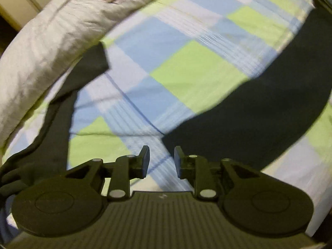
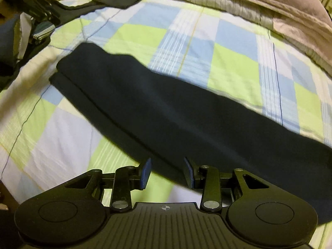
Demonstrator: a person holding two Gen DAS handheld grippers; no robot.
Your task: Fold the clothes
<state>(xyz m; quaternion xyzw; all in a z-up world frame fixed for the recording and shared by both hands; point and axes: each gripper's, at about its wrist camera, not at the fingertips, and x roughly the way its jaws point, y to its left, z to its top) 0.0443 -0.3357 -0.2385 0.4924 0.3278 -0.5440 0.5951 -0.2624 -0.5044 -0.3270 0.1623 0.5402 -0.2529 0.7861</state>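
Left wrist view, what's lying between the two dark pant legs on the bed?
Only bare checked bedsheet lies between the narrow left pant leg and the wide right pant leg in the left wrist view; nothing else rests there.

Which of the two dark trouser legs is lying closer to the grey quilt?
The narrow leg on the left, whose cuff touches the grey quilt; the wide leg lies apart.
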